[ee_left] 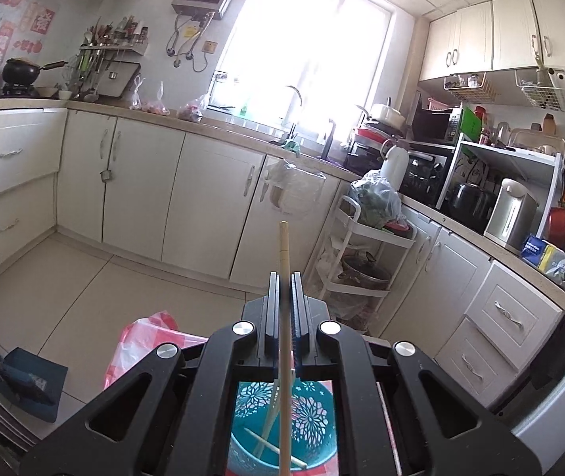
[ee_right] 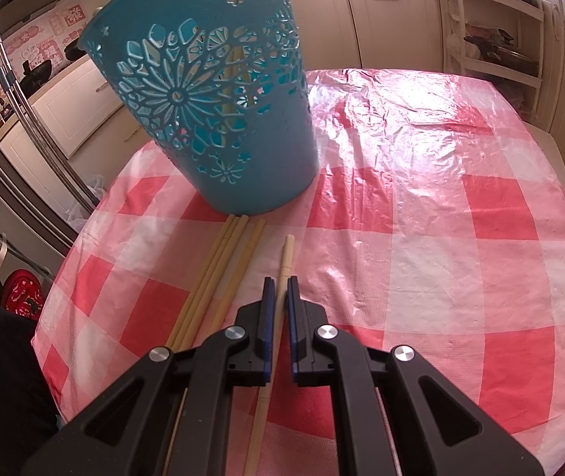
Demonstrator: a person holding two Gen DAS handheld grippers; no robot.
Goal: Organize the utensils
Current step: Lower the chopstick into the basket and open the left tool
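Left gripper (ee_left: 284, 277) clamped tight on 1 chopstick (ee_left: 284, 254), held upright above the teal basket (ee_left: 250, 448), where 2 more sticks (ee_left: 270, 446) lie inside. Right gripper (ee_right: 280, 282) narrowly parted around a single chopstick (ee_right: 284, 261) flat on the checked cloth (ee_right: 441, 238) over the counter, contact unclear. Left of that: a bundle of chopsticks (ee_right: 226, 265), ends touching the basket's base.

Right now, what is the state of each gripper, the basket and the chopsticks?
Left hand-held gripper: shut on one chopstick, above the basket.
Right hand-held gripper: around a single chopstick; grip unclear.
Basket: upright, holding chopsticks.
Loose chopsticks: flat on tablecloth.
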